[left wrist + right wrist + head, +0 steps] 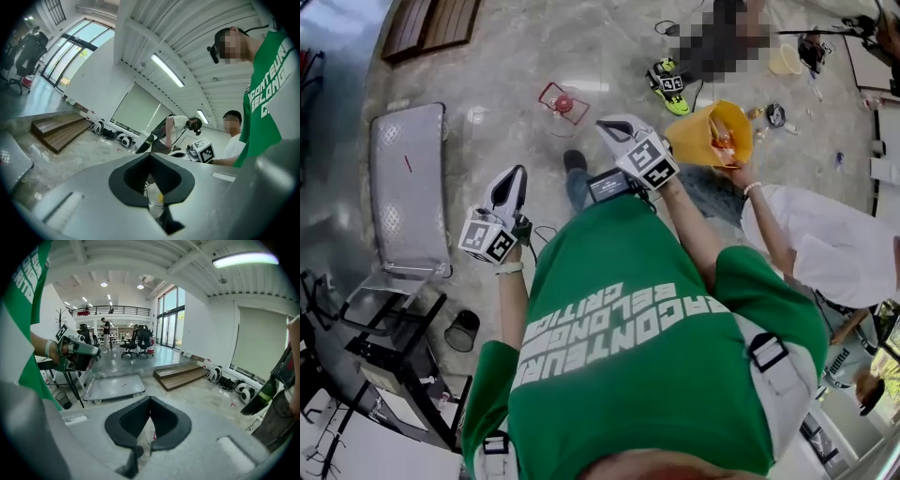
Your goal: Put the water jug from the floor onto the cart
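water jug [563, 104] upright on floor ahead, nearer right gripper [603, 125] than left gripper [520, 172]; both closed, empty. cart [408, 202] left of jug.

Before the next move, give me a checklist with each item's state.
1. Left hand-held gripper empty: ok.
2. Right hand-held gripper empty: ok.
3. Jaws open for a grasp: not ok, both shut.
4. Water jug located: cannot tell; only a red-topped thing in a wire frame shows on the floor.
5. Cart deck has room: ok.
6. Way free: not ok, a person with an orange bucket stands close by.
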